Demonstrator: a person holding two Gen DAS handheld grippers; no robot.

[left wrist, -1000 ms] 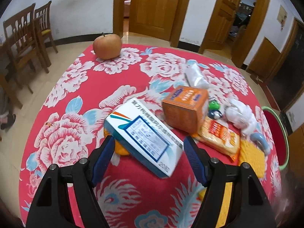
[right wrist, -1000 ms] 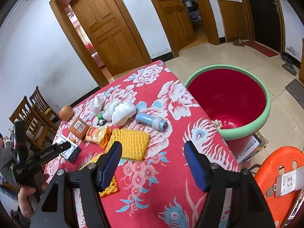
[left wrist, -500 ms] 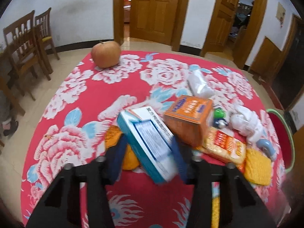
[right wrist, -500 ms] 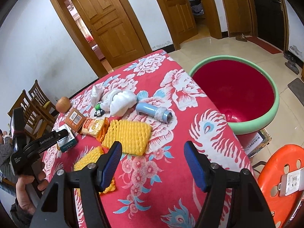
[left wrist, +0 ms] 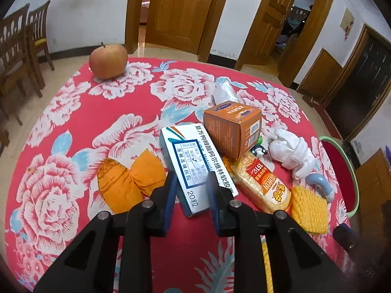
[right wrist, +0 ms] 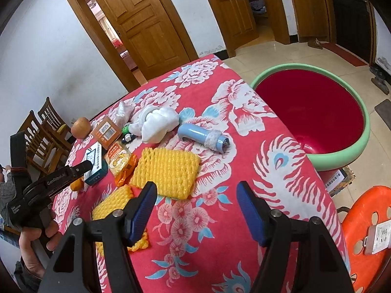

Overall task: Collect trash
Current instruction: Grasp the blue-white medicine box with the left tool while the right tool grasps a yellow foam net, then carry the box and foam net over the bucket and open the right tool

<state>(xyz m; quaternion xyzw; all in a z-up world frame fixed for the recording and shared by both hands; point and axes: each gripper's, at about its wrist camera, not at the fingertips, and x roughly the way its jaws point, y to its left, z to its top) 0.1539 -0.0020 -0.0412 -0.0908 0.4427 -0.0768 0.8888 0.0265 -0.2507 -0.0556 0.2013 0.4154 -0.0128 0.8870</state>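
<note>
Red floral cloth covers the desk [left wrist: 73, 112]; wooden doors behind. Left hand-held gripper [left wrist: 191, 188] has just been closing and now pinches the near end of a white-and-blue medicine box [left wrist: 195, 161], printed "20粒", lying mid-desk beside an orange carton [left wrist: 232, 127]. Box looks light, stiff cardboard, crushable; long edges give the best hold. Right hand-held gripper [right wrist: 196, 207] stands wide, empty, above yellow foam netting [right wrist: 166, 171]. Green-rimmed red basin [right wrist: 342, 156] waits past the desk edge.
</note>
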